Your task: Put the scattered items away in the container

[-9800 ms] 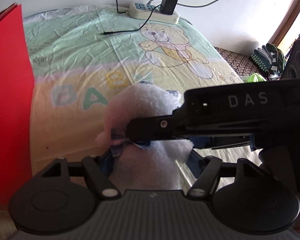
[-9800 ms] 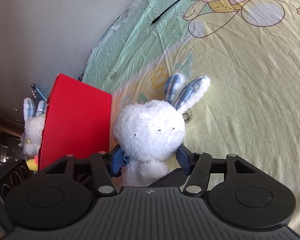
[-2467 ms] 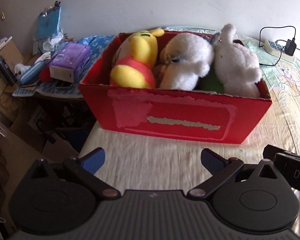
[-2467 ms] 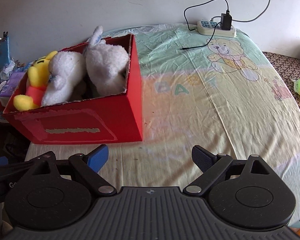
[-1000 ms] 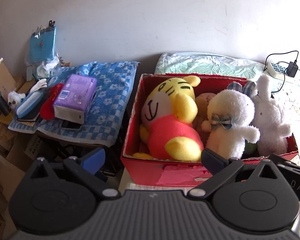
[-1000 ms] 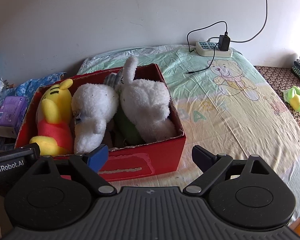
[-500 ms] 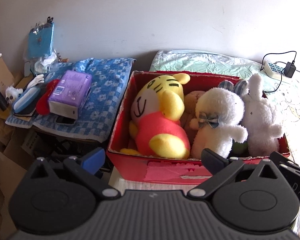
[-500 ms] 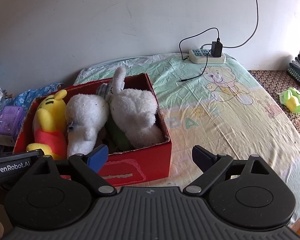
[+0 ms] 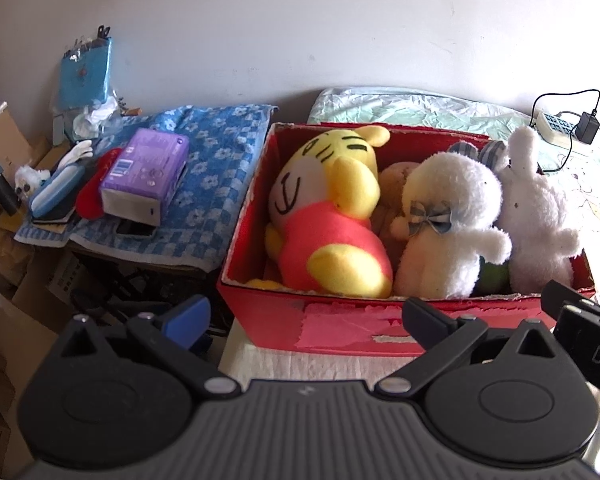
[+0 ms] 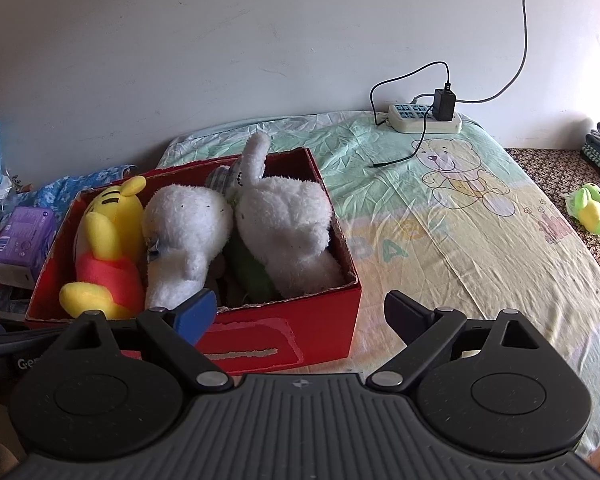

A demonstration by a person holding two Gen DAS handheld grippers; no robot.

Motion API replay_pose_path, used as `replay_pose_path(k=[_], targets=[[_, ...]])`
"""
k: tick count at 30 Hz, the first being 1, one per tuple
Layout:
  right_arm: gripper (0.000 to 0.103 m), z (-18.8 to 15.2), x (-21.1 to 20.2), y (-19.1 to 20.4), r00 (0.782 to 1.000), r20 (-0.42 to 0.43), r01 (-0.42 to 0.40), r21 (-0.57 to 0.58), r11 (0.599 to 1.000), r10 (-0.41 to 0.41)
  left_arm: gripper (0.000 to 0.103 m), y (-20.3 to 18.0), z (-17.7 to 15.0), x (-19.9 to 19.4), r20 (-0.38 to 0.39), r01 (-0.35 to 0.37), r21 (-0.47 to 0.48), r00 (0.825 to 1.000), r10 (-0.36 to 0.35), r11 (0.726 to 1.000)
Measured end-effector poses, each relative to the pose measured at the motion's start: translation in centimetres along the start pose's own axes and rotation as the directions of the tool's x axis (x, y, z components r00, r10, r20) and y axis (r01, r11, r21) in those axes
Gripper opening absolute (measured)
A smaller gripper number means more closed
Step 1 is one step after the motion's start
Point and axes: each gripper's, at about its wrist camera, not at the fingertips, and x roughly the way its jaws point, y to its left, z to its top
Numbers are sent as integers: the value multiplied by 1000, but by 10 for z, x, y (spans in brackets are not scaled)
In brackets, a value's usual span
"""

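Both tools gape empty before red box [image 10: 284, 336].

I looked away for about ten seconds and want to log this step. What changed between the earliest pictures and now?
Then, both grippers were closed on a white bunny on the bed sheet beside the red box. Now that bunny lies in the red box, beside the other white bunny and the yellow tiger. The left gripper and right gripper have let go and pulled back, jaws open and empty. The power strip stayed put.
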Motion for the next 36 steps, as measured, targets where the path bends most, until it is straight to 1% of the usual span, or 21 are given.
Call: replay_pose_path(k=[5,9,12,15,17,19,22,26,30,36], targets=[[93,6,2,4,1000,18,-3,-1,1000,3,102,1,8,2,19,-15,6,1000,15,1000],[93,18,5,8,1000,21,-12,-7,1000,12,102,1,20,0,60,-27,24,998,26,999],[93,31,10,11,1000,-3,-29,-9,1000,29,102,0,32,0,78,-37,40,996,33,999],[93,43,16,16,998,-48,-52,-19,998,51,102,0,47,1,77,-33,55,997,29,998],[93,50,19,20,996,-70,-58,-22,998,57,102,1,55,0,80,-36,60,996,31,998],[93,54,20,22,996,-74,-54,-25,998,52,102,4,59,-2,84,-34,52,996,29,998],[93,54,18,22,997,-75,-28,-29,999,26,102,7,57,1,68,-21,29,997,19,999],[93,50,18,14,996,-86,-20,2,1000,20,102,8,50,8,34,-3,4,999,3,1000],[93,47,16,8,997,-71,-6,28,1000,8,102,3,44,11,23,3,14,1000,-4,1000],[93,44,22,12,998,-69,-7,-2,1000,7,102,-2,41,12,30,-8,31,1000,7,999]])
